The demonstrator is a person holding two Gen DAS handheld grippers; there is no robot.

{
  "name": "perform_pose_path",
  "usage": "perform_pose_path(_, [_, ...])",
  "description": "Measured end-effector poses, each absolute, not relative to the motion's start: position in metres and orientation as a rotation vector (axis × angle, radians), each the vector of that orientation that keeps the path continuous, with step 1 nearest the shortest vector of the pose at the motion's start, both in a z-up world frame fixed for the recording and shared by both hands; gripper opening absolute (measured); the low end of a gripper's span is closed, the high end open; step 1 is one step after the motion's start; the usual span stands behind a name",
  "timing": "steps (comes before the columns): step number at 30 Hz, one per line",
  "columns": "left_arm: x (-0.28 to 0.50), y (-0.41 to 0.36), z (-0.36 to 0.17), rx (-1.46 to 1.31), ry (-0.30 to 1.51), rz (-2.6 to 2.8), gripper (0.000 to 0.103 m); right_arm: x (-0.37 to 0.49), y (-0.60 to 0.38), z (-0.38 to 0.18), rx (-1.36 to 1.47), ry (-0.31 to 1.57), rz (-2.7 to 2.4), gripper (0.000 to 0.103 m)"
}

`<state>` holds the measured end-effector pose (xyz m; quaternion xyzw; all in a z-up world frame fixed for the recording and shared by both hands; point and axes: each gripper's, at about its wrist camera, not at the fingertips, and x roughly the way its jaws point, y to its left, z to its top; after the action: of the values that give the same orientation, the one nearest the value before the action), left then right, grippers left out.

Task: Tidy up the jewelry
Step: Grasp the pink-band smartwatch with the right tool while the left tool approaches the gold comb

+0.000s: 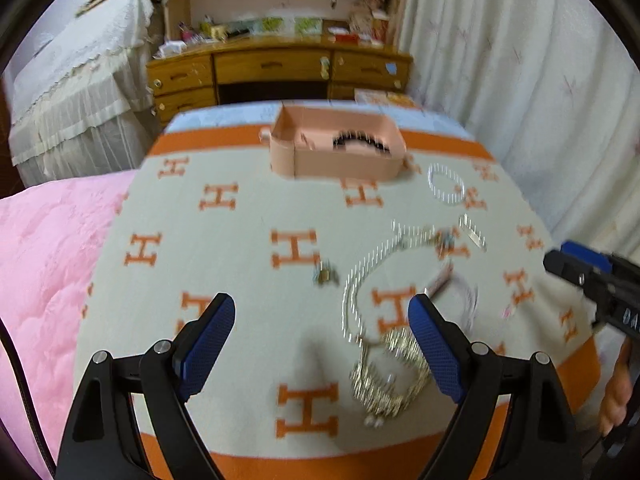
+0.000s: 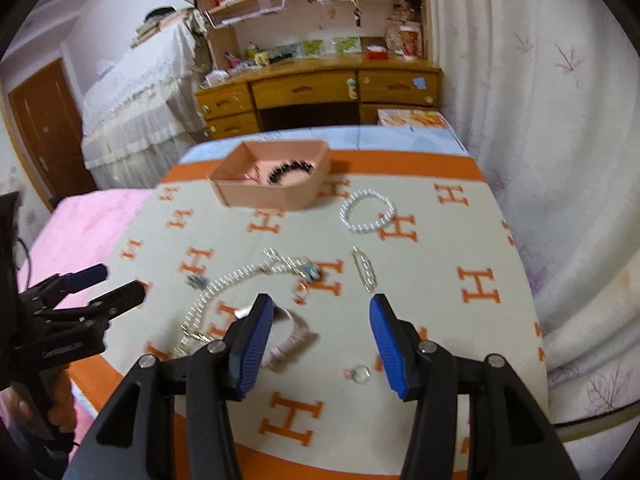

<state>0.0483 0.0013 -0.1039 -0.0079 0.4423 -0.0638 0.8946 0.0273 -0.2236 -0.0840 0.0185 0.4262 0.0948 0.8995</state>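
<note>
A pink open box (image 2: 272, 192) stands at the far side of the H-patterned blanket (image 2: 480, 320), with a black beaded bracelet (image 2: 290, 170) inside; it also shows in the left wrist view (image 1: 340, 156). Loose on the blanket lie a pearl bracelet (image 2: 368, 211), a silver chain necklace (image 2: 224, 284), a silver clip (image 2: 364, 269), a pink band (image 2: 292, 336) and a small ring (image 2: 360, 372). My left gripper (image 1: 322, 308) is open above the chain necklace (image 1: 360, 292) and a gold chain pile (image 1: 384, 376). My right gripper (image 2: 322, 308) is open above the blanket, beside the pink band.
A small dark charm (image 1: 326, 276) lies left of the chain. A pink quilt (image 1: 44, 264) lies to the left. A wooden desk with drawers (image 2: 316, 92) stands behind, a white curtain (image 2: 540, 120) to the right.
</note>
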Motion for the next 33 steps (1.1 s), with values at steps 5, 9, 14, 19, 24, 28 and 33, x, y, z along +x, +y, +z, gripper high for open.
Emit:
perform_pose_path(5, [0.043, -0.001, -0.137, 0.007, 1.024, -0.152, 0.087, 0.030, -0.223, -0.111, 0.040, 0.973, 0.195, 0.051])
perform_pose_path(9, [0.043, 0.001, -0.151, -0.005, 1.068, -0.161, 0.087, 0.036, -0.218, -0.126, 0.060, 1.018, 0.212, 0.051])
perform_pose_path(14, [0.046, -0.004, -0.155, 0.000, 1.093, -0.191, 0.087, 0.048, -0.204, -0.143, 0.066, 1.083, 0.220, 0.051])
perform_pose_path(19, [0.047, -0.009, -0.157, 0.013, 1.103, -0.210, 0.087, 0.059, -0.202, -0.161, 0.189, 1.181, 0.260, 0.051])
perform_pose_path(24, [0.051, -0.009, -0.162, -0.015, 1.132, -0.231, 0.087, 0.059, -0.193, -0.161, 0.165, 1.164, 0.249, 0.045])
perform_pose_path(28, [0.058, -0.008, -0.166, -0.056, 1.157, -0.231, 0.087, 0.062, -0.187, -0.163, 0.149, 1.141, 0.251, 0.020])
perform_pose_path(33, [0.056, -0.006, -0.162, -0.091, 1.171, -0.276, 0.087, 0.063, -0.197, -0.165, 0.184, 1.125, 0.265, 0.010])
